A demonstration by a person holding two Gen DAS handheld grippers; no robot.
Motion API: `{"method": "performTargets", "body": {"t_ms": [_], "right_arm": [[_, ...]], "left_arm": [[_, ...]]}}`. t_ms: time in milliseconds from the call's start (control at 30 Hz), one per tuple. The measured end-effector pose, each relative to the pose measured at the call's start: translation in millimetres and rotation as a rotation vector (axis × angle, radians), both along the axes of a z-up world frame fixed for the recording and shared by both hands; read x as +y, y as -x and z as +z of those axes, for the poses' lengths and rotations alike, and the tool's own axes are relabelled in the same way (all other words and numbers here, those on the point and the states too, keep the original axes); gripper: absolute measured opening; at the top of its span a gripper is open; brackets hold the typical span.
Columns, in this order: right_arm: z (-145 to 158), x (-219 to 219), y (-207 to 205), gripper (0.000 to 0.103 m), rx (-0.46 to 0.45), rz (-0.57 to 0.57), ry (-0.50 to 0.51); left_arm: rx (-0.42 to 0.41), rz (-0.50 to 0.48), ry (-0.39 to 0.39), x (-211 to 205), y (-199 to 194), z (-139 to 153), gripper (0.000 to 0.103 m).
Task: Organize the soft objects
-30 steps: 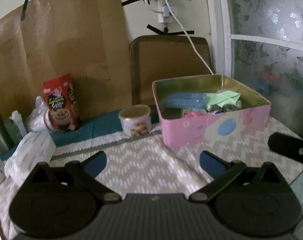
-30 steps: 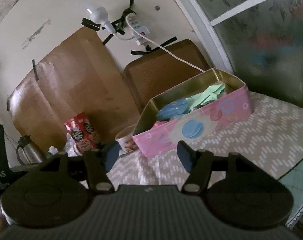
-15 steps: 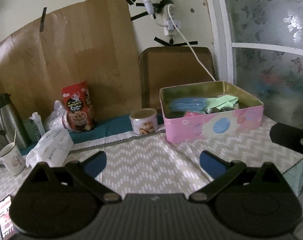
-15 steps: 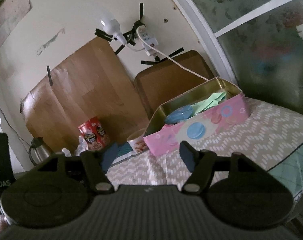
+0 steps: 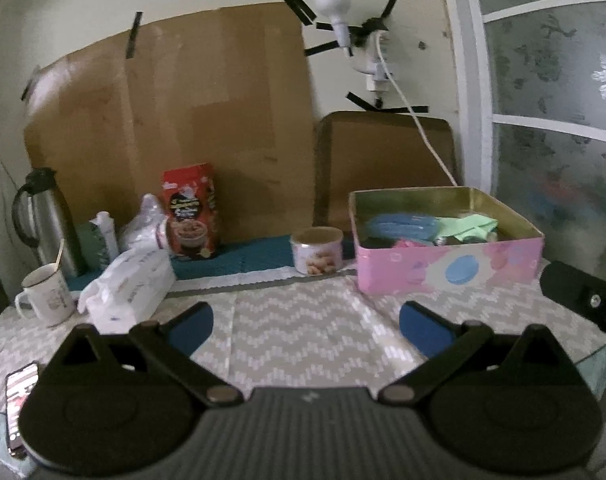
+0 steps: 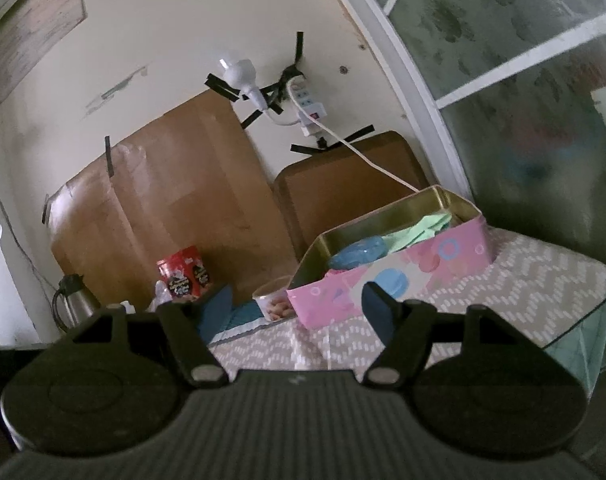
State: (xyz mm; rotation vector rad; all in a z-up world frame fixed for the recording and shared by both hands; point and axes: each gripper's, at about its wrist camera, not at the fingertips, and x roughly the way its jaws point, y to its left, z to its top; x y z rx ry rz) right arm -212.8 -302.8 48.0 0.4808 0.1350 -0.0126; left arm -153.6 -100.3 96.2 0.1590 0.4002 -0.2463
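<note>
A pink tin box point(image 5: 447, 272) with a gold inside stands open on the zigzag tablecloth point(image 5: 303, 332) at the back right. In it lie a blue soft thing point(image 5: 399, 226), a light green cloth point(image 5: 469, 226) and a bit of something pink point(image 5: 409, 244). My left gripper point(image 5: 307, 320) hovers over the cloth in front of the tin, open, with nothing between its blue pads. In the right wrist view the tin point(image 6: 423, 264) sits just beyond my right gripper point(image 6: 297, 306), which is also open and holds nothing. A black part of the right gripper point(image 5: 583, 300) shows at the left view's right edge.
Left of the tin stands a small snack can point(image 5: 317, 250). Further left are a red snack box point(image 5: 191, 212), a white tissue pack point(image 5: 131, 288), a mug point(image 5: 47, 296) and a thermos point(image 5: 49, 216). A phone point(image 5: 19, 404) lies near left. A white cord point(image 5: 415, 120) hangs behind the tin.
Both grippers have drawn back from the tin, so it looks smaller and more of the table's left side shows. The right gripper's jaws stand slightly wider.
</note>
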Motion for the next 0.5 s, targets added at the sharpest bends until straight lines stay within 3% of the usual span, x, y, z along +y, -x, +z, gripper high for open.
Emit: {"method": "performTargets", "body": {"t_ms": [500], "right_arm": [[1.6, 2.2, -1.3, 0.075, -0.005, 0.006, 0.007]], "left_arm": [[-0.020, 0.001, -0.034, -2.5, 4.5, -2.5, 0.103]]}}
